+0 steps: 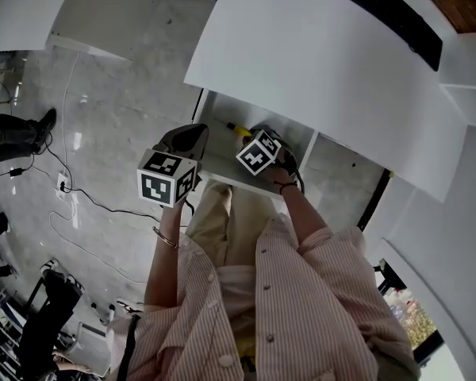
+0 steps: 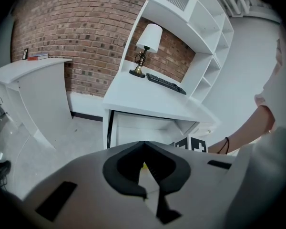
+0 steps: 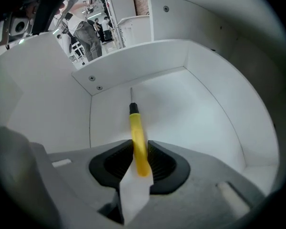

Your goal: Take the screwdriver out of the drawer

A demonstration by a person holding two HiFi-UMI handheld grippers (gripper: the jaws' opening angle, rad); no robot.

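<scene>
The step in hand is the grasp itself: the drawer (image 1: pixel 222 175) under the white tabletop (image 1: pixel 317 62) stands open, and the right gripper (image 3: pixel 141 149) reaches steeply down into it. The screwdriver (image 3: pixel 136 123) lies flat on the drawer's white floor, its dark shaft pointing at the back wall and the rear of its yellow handle sitting between the right jaws. The ribbed pads lie against both sides of the handle, so they appear to be pinching it, though I judge the hold to be fresh and light, since the tool is not yet lifted. The left gripper (image 2: pixel 143 144) hangs in front of the drawer, apart from the tool, with its jaws pressed together at the tips and nothing between them. The next move probably calls for a firm squeeze on the handle, then a straight lift that keeps the shaft clear of the drawer's walls and the tabletop's edge above. The round, smooth handle could roll or slide between the pads if the hold is weak.
</scene>
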